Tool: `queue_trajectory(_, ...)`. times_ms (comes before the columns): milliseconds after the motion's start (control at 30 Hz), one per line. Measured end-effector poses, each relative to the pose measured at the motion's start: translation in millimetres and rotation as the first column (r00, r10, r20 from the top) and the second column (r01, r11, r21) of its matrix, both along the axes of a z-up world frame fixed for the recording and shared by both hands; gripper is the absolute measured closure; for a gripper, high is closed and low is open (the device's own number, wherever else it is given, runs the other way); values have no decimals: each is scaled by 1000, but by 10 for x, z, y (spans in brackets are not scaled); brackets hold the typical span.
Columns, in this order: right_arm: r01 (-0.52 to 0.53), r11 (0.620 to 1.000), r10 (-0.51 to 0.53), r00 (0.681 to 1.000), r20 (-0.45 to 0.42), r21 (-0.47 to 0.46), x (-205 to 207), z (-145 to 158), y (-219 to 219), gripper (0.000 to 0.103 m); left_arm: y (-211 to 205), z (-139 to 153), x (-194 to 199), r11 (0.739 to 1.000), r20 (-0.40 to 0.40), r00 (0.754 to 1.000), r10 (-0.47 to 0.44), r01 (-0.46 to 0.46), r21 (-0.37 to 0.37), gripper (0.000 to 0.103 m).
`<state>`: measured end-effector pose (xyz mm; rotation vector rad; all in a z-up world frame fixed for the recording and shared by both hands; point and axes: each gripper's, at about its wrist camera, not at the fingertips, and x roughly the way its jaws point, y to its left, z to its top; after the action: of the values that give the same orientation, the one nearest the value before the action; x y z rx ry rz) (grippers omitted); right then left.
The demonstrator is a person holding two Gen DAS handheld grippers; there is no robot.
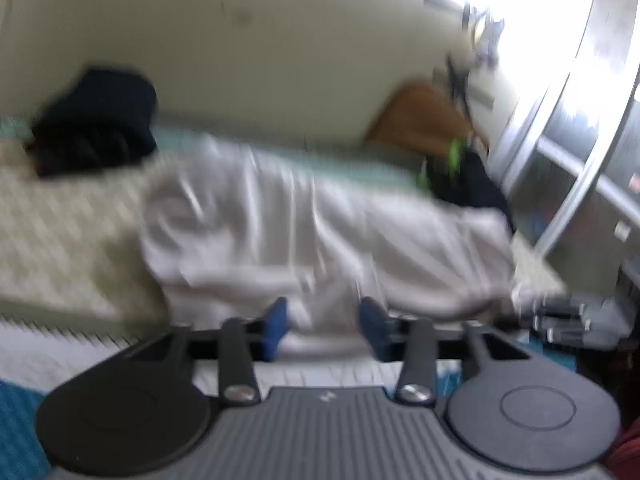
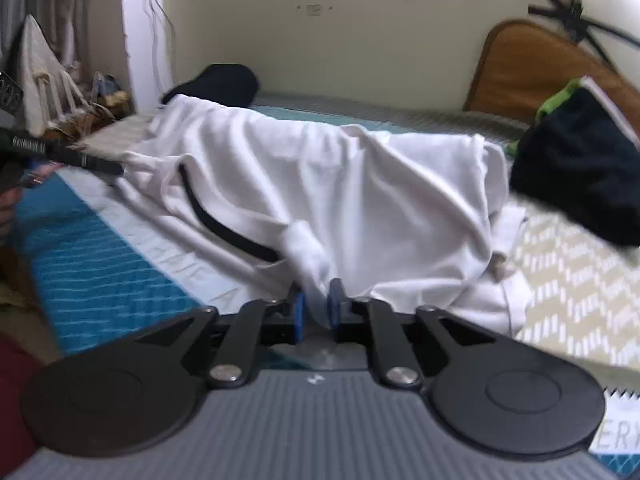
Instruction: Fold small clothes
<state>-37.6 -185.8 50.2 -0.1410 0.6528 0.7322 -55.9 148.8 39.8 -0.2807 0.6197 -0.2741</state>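
**Bedroom in a home**

A bed fills the view, spread with a blue patterned cover and a cream zigzag blanket. Loose clothes lie on it: a white garment and dark bundles. A brown padded headboard leans on the plain cream wall. Grey curtains hang left; clutter piles in the corner.
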Motion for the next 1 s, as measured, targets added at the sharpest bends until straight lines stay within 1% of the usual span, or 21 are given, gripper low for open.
queue_trajectory(33,-13,999,13,1000,-10,29,-28,24,-55,78,99,91,-15,999,37,998,40,-40,-3,50)
queue_trajectory(100,-5,994,5,1000,0,109,-32,164,-224,76,299,199,15,990,63,988,142,-142,-4,40)
queue_trajectory(167,71,983,-76,997,25,170,3,259,-349,68,481,197,168,970,22,970,244,-243,-20,36)
queue_trajectory(200,130,972,-138,990,29,197,65,301,-419,59,566,149,280,961,-28,962,272,-273,-39,36)
queue_trajectory(233,196,956,-207,978,28,218,144,321,-478,52,624,86,372,958,-72,958,276,-281,-60,36)
queue_trajectory(333,330,908,-337,941,-19,259,426,270,-590,50,574,-145,658,960,-184,954,236,-258,-105,37)
queue_trajectory(367,358,892,-355,933,-62,275,540,230,-592,50,526,-196,706,964,-201,954,223,-247,-102,41)
queue_trajectory(400,381,876,-362,925,-116,295,647,174,-589,50,449,-238,754,968,-211,954,213,-236,-89,56)
queue_trajectory(433,391,865,-357,920,-162,316,734,124,-565,52,363,-256,767,973,-213,955,204,-223,-66,67)
queue_trajectory(467,387,861,-340,920,-194,329,796,82,-552,58,257,-256,752,978,-214,957,197,-208,-31,82)
queue_trajectory(500,384,863,-334,921,-199,328,838,69,-506,92,184,-245,739,980,-208,959,193,-197,4,86)
queue_trajectory(533,389,868,-348,920,-181,309,859,78,-454,94,148,-226,698,981,-198,961,196,-193,31,88)
queue_trajectory(600,433,854,-412,901,-133,288,871,110,-466,95,109,-194,608,982,-197,962,188,-180,59,91)
queue_trajectory(633,469,836,-444,883,-151,285,919,68,-538,95,118,-201,556,982,-210,960,185,-176,62,91)
queue_trajectory(667,504,815,-465,863,-196,287,992,4,-603,95,124,-219,532,983,-222,957,185,-176,58,91)
queue_trajectory(733,528,799,-469,846,-252,286,1068,-101,-641,93,202,-261,486,982,-235,954,189,-182,49,90)
queue_trajectory(767,520,808,-467,852,-238,278,1053,-107,-610,90,252,-267,458,981,-235,952,195,-189,49,83)
queue_trajectory(800,509,817,-464,859,-215,270,1023,-83,-588,87,262,-263,462,979,-240,949,206,-198,56,73)
queue_trajectory(833,506,820,-467,862,-197,269,1010,-54,-589,74,277,-230,445,977,-241,947,214,-205,62,70)
queue_trajectory(867,513,812,-480,859,-180,279,968,-1,-627,65,302,-196,398,978,-232,950,209,-200,63,68)
queue_trajectory(1000,526,791,-525,846,-93,313,769,184,-816,64,423,83,210,977,-115,970,213,-209,47,69)
